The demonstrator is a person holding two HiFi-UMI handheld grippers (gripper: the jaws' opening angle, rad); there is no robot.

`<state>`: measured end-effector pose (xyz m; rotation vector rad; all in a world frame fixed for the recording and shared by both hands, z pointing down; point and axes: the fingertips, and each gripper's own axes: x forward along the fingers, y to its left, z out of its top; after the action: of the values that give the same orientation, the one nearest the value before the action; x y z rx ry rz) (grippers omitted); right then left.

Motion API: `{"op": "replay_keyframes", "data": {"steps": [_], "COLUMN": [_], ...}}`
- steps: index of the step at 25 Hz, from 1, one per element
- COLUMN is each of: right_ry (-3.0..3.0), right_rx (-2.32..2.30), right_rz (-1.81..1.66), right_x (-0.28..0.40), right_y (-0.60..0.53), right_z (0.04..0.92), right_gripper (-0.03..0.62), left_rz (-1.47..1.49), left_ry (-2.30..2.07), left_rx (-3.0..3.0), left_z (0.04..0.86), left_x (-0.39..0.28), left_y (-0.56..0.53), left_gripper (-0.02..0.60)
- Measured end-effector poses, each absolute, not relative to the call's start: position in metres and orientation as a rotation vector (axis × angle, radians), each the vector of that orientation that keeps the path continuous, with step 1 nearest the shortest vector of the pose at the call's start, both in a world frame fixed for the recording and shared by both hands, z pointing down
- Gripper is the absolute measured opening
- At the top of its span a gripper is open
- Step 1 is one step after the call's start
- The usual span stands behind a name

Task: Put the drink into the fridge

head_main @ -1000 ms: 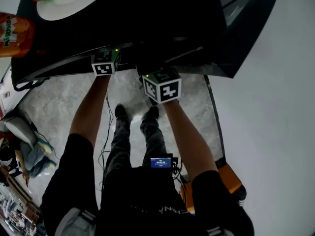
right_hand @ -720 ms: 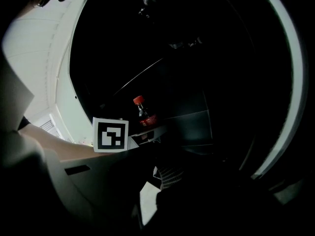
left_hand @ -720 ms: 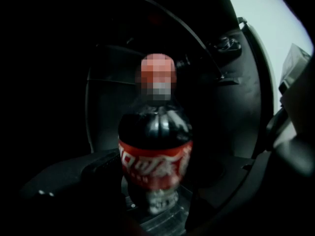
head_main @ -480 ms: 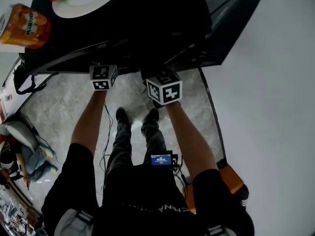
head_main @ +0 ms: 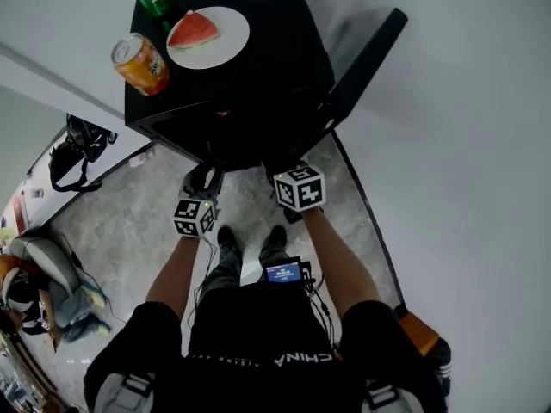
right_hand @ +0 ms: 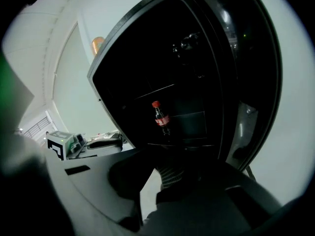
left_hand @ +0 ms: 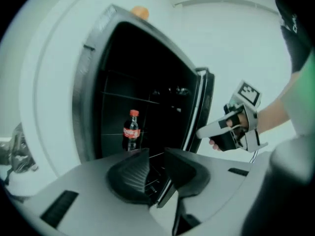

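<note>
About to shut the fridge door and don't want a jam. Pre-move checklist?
1. Cola bottle upright inside fridge: ok.
2. Left gripper empty, jaws have just been closing to a narrow gap: ok.
3. Right gripper empty, jaws slightly apart: ok.
4. Both grippers outside the fridge: ok.
5. Door open, right gripper beside its edge: ok.

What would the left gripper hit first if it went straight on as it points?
Probably the fridge's lower shelf, right of the cola bottle; depth unclear. The left gripper's empty jaws have just been closing.
</note>
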<state>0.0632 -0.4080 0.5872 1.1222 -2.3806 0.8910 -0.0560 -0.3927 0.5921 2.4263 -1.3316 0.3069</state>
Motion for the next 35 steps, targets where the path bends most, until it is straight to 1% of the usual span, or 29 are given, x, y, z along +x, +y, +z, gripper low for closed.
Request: {"op": "replay_keyframes", "data": {"steps": [2,6,12,19,23,35], "right_ry": [-2.378,-2.372,-2.379,-2.451,-2.444,-2.446], "right_rx": [1.116,1.129,1.186,1.212,1.19,1.117], "right_rz": [0.885,0.869,0.861,0.812,0.774,0.8], "right_x": [0.063,0.065,0.072,0.058,0.06,0.076], "right_y": [-0.393,-0.363,-0.336,-0.344,-0.336,-0.332], "right_z": [0.577,0.561,0.544,0.509,0.507,0.519], "right_gripper": [0.015,0.015,0.015,0.015,0.015,0.015], "left_rz": [0.284,0.224,0.151,0.08,0.076,0.141], "left_ry": [-1.337,-1.335,-1.169,-1.182,-1.146,-1.099], "left_rx": [2.407,2.387,2.438,2.472,2.475,2.445], "left_z": [0.576,0.542,0.508,0.489,0.488,0.501], "left_x": [-0.066,-0.088,-0.087,-0.072,-0.063,-0.044], "left_y": [-0.375,-0.354,-0.333,-0.332,-0.325,-0.316], "left_gripper": [0.044,0.012,0.012,0.011,0.012,0.012]}}
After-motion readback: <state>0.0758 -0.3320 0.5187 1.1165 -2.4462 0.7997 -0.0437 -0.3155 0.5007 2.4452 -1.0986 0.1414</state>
